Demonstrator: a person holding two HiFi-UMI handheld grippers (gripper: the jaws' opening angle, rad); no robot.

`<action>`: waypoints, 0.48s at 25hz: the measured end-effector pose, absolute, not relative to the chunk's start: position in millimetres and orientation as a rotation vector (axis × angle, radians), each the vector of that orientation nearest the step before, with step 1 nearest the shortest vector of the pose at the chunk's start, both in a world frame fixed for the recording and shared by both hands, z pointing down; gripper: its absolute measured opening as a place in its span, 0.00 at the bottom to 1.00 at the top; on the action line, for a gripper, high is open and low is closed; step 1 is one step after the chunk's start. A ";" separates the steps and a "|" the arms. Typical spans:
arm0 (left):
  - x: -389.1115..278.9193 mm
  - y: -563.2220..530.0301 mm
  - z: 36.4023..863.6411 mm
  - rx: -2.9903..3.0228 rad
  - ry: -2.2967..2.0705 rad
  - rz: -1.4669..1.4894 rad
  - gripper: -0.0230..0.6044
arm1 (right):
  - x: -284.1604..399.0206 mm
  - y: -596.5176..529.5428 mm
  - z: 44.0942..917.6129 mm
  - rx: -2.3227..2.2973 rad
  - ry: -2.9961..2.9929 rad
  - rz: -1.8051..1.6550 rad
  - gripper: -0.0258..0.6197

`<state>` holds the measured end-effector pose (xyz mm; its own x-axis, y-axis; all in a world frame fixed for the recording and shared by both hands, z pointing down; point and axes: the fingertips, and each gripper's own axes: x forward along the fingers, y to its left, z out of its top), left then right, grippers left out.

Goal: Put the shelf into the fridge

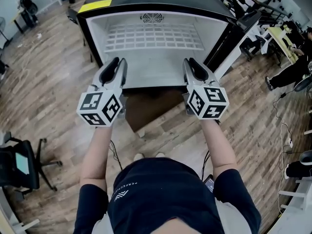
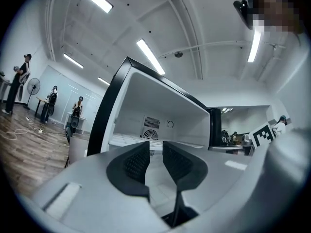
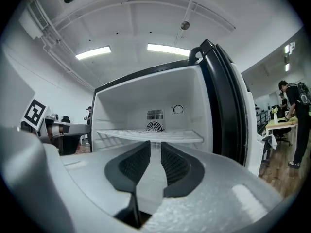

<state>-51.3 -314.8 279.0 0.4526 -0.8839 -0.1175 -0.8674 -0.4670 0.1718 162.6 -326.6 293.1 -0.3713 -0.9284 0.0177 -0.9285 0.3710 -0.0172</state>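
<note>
The white wire shelf (image 1: 153,37) lies level inside the open fridge (image 1: 97,38), about halfway up its white cavity. It also shows in the left gripper view as the shelf (image 2: 125,141), and in the right gripper view as the shelf (image 3: 146,135) below a round fan grille. My left gripper (image 1: 118,62) and right gripper (image 1: 190,62) hover side by side just in front of the fridge opening, clear of the shelf. The left gripper (image 2: 155,148) and right gripper (image 3: 155,148) each show a narrow gap between the pads with nothing in it.
The black fridge door (image 1: 234,33) stands swung open at the right. A brown board (image 1: 151,106) lies on the wooden floor below the fridge. An office chair (image 1: 24,165) is at the left. A person (image 1: 292,67) at desks and floor cables (image 1: 282,126) are at the right.
</note>
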 end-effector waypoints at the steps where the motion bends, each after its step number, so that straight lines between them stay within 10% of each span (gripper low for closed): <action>1: -51.2 -311.4 279.0 2.604 -1.577 -0.287 0.17 | 162.3 -322.9 293.3 1.757 -2.600 0.044 0.15; 12: -55.5 -281.3 286.5 2.569 -1.593 -0.273 0.11 | 152.6 -291.4 296.6 1.746 -2.636 0.076 0.04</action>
<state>-55.5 -281.3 286.5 0.4347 -0.8955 -0.0957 -0.8764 -0.4451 0.1842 152.6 -291.4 296.6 -0.3904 -0.9206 0.0090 -0.9196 0.3895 -0.0520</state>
